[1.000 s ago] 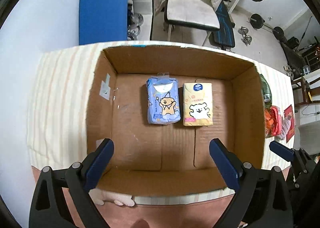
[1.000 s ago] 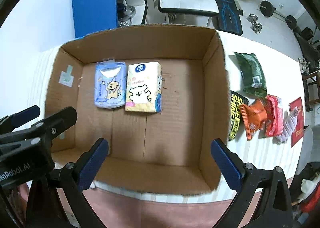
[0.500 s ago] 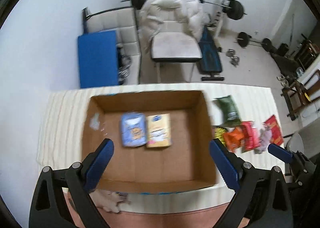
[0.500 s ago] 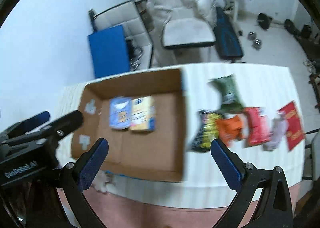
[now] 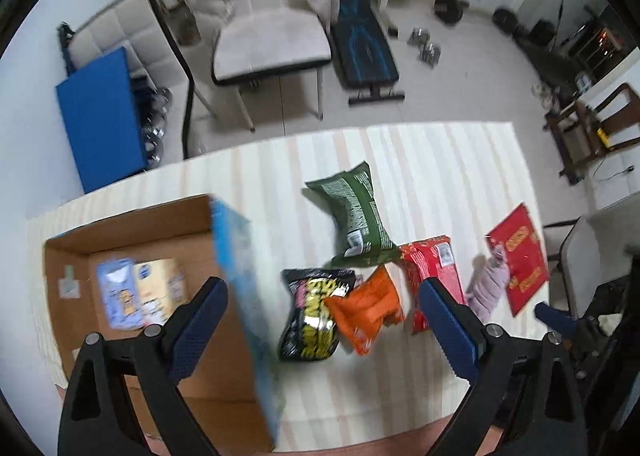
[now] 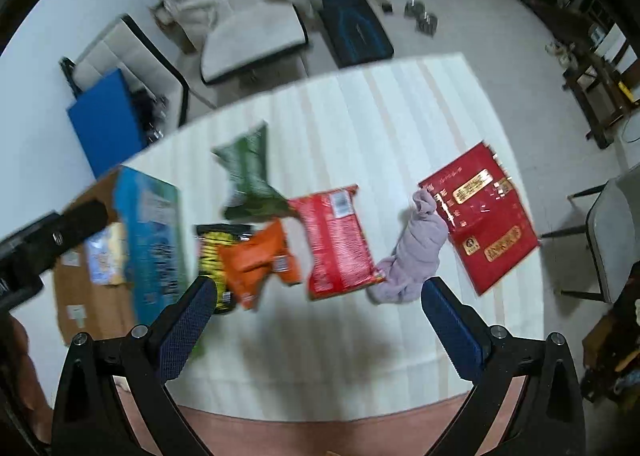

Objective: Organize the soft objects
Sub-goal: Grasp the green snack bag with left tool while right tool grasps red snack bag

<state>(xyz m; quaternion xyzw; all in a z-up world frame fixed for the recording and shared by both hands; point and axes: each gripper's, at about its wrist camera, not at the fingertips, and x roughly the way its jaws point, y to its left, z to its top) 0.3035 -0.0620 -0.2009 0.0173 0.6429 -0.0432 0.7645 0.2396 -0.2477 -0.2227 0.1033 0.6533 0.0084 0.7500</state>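
Observation:
A cardboard box [image 5: 168, 224] stands at the table's left and holds a blue tissue pack [image 5: 118, 294] and a yellow tissue pack [image 5: 160, 290]. Right of it lie a green bag [image 5: 352, 212], a black-yellow bag [image 5: 310, 320], an orange bag [image 5: 366, 308], a red bag [image 5: 430, 272], a lilac cloth [image 5: 488, 284] and a flat red packet [image 5: 520, 256]. My left gripper [image 5: 324, 320] is open and empty, above the box's right wall and the bags. My right gripper [image 6: 318, 316] is open and empty, above the red bag [image 6: 340, 240] and the lilac cloth [image 6: 416, 252].
The table has a striped cream cloth [image 6: 380, 108]. Behind it stand a white chair [image 5: 268, 40], a blue board [image 5: 100, 120] and a weight bench [image 5: 364, 52]. A grey chair [image 6: 616, 232] is at the right.
Both grippers have pulled back from over the box and swung to the right. The bags and the lilac cloth now fill the middle of both views. Both stay open.

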